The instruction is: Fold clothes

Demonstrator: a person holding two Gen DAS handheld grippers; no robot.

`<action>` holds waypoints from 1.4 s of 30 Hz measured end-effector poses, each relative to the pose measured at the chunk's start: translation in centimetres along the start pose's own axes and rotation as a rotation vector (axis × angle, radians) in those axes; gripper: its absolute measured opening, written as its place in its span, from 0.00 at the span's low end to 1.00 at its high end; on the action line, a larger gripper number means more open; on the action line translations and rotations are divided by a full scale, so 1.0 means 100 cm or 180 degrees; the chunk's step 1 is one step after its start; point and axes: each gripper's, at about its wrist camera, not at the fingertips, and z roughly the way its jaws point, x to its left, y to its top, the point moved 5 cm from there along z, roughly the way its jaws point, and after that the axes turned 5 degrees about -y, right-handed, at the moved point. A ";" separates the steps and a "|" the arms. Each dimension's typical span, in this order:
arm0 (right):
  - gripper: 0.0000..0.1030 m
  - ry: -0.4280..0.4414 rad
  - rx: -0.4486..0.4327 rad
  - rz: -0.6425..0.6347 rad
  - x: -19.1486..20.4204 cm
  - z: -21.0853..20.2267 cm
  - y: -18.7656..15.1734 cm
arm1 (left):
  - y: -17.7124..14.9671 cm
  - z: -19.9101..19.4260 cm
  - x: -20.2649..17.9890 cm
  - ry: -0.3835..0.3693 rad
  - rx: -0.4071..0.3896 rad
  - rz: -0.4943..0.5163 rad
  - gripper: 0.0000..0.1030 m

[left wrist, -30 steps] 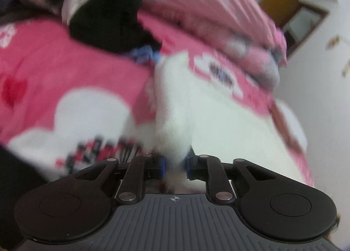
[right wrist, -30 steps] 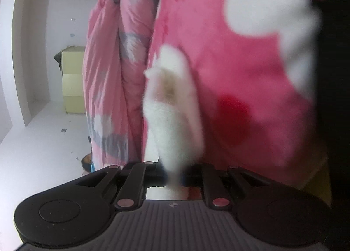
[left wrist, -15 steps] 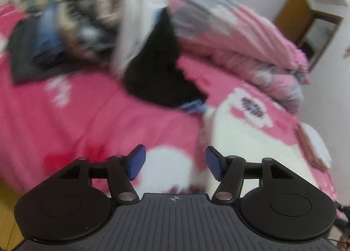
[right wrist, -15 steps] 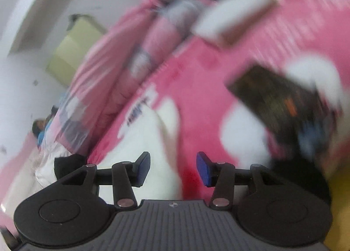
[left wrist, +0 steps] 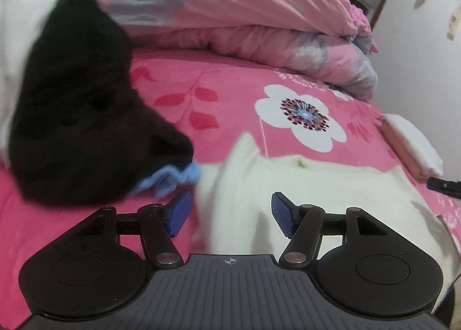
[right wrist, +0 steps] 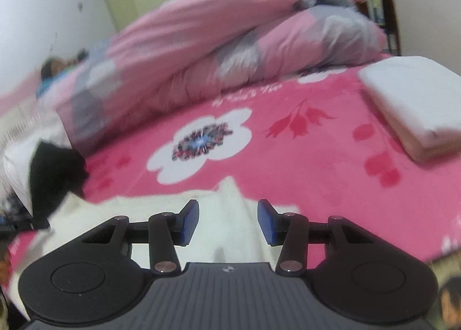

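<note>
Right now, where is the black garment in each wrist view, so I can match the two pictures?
Left wrist: the black garment fills the left side, heaped on the pink bedspread.
Right wrist: the black garment is small, at the far left edge.
Shared landmark: the white flower print on the bedspread.

Black garment blurred, perhaps a sweater.

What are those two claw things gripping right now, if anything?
Nothing. The left gripper and right gripper are both open, with the white garment lying on the bed beneath them.
</note>
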 end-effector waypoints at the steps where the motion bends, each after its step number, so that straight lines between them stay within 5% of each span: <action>1: 0.46 -0.0031 0.0062 -0.0065 0.002 0.010 0.002 | 0.002 0.007 0.001 -0.0008 0.0036 0.0006 0.59; 6: 0.44 -0.0018 0.0260 -0.0233 0.008 0.041 0.005 | 0.008 0.020 0.004 -0.0054 0.0085 0.0082 0.52; 17: 0.14 0.0084 0.0318 -0.0266 0.014 0.050 0.003 | 0.017 0.036 -0.003 -0.0014 0.0142 0.0547 0.40; 21: 0.11 0.0116 0.0318 -0.0155 0.010 0.053 0.003 | 0.023 0.043 -0.005 -0.0138 0.0197 0.0456 0.09; 32: 0.07 0.0231 -0.0077 0.0319 -0.013 0.020 0.017 | 0.045 0.019 -0.030 -0.0292 -0.0251 0.0413 0.06; 42: 0.07 0.0162 -0.0158 0.0614 -0.041 0.021 0.014 | 0.045 0.061 -0.014 -0.0243 -0.0132 0.0179 0.06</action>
